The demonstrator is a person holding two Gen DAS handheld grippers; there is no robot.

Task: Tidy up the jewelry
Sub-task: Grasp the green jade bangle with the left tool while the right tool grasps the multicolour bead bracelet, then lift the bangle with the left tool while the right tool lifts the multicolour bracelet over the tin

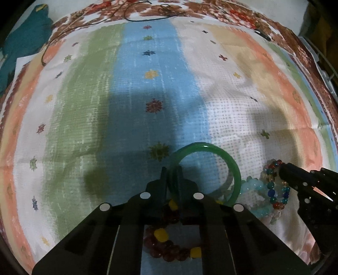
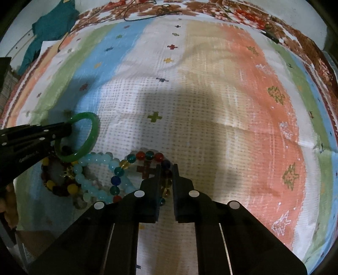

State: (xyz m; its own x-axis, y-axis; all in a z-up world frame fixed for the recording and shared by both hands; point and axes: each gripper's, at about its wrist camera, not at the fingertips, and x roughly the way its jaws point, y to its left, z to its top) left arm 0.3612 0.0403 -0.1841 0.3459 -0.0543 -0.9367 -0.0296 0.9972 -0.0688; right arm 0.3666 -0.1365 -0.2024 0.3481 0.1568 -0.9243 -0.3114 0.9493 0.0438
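Note:
My left gripper [image 1: 171, 170] is shut on a green bangle [image 1: 230, 160] and holds it tilted above the cloth; it also shows in the right wrist view [image 2: 88, 143]. Below it lies a dark red and yellow bead bracelet [image 1: 166, 249]. My right gripper [image 2: 166, 167] is shut on a multicoloured bead bracelet [image 2: 135, 158], which also shows in the left wrist view [image 1: 272, 186]. A pale blue bead bracelet [image 2: 95, 160] lies beside it.
A striped cloth [image 1: 147, 88] with small flower marks covers the surface. A dark cord [image 1: 145, 19] lies at the far edge. A teal cloth [image 1: 25, 42] sits at the far left.

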